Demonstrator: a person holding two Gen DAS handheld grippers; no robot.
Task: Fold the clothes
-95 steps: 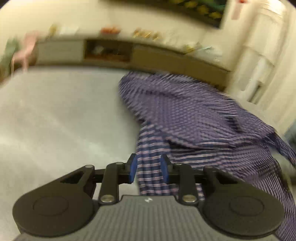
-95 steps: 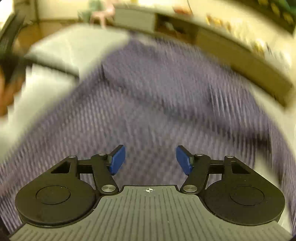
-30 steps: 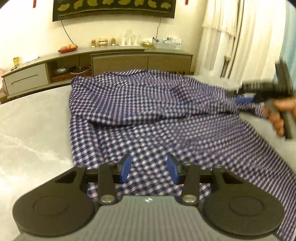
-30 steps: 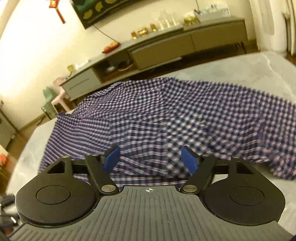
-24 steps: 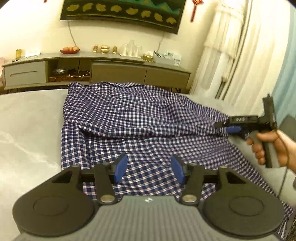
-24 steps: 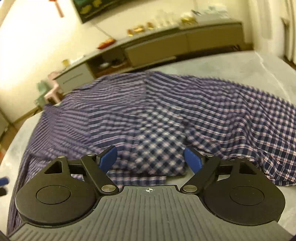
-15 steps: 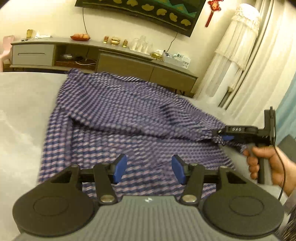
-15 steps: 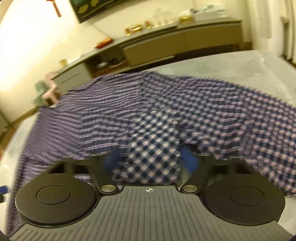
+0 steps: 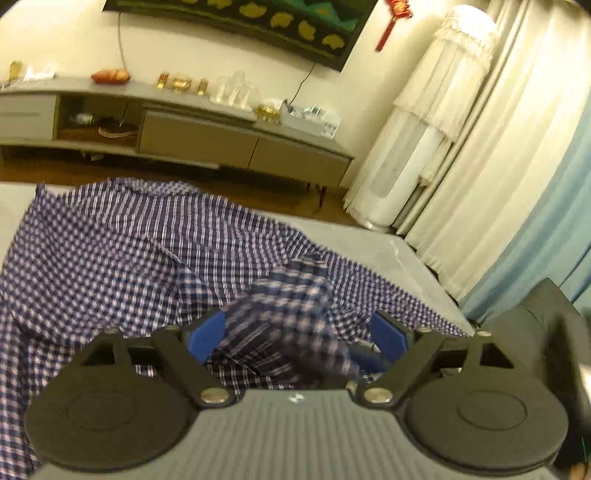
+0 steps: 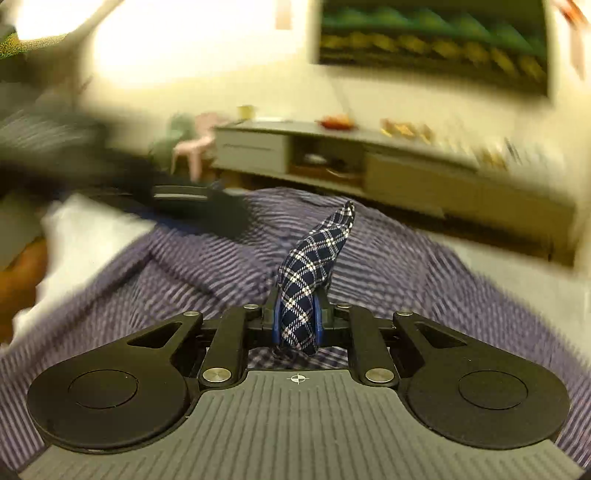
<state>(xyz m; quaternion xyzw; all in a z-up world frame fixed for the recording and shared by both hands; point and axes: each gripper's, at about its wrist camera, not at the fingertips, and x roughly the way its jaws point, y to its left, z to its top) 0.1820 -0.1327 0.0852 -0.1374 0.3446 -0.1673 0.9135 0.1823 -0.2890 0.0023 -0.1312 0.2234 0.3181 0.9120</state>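
Since half a second ago, right claw has pinched shirt; left claw spread wide.

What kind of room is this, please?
Probably a home living room. A long low cabinet with ornaments stands under a wall picture, curtains hang on the right, and a checked shirt lies spread for folding.
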